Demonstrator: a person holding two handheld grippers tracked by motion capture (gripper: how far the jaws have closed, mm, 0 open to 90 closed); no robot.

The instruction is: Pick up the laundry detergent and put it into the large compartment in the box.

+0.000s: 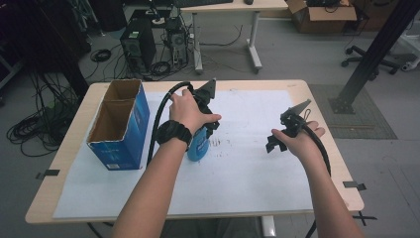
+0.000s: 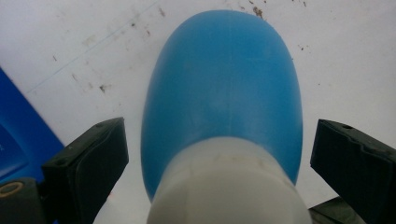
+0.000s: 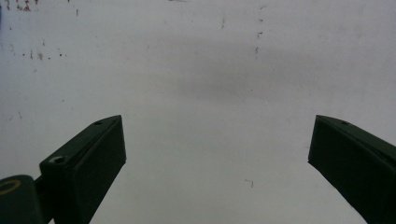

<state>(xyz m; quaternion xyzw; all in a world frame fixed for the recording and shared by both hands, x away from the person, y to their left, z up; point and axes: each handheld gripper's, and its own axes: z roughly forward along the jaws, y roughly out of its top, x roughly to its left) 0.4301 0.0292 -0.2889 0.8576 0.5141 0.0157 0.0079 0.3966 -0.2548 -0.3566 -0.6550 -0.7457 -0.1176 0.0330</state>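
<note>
White paper (image 1: 247, 163) covers the table (image 1: 317, 106); left claw (image 2: 219, 154) spread around blue bottle (image 2: 224, 88), right claw (image 3: 217, 154) spread.

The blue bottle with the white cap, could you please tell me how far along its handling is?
Done: the left gripper is open with a jaw on each side of the blue bottle, gaps showing. In hand: closing on it. Left: gripping and moving it, perhaps into the blue box. The right gripper is open above the white paper.
</note>
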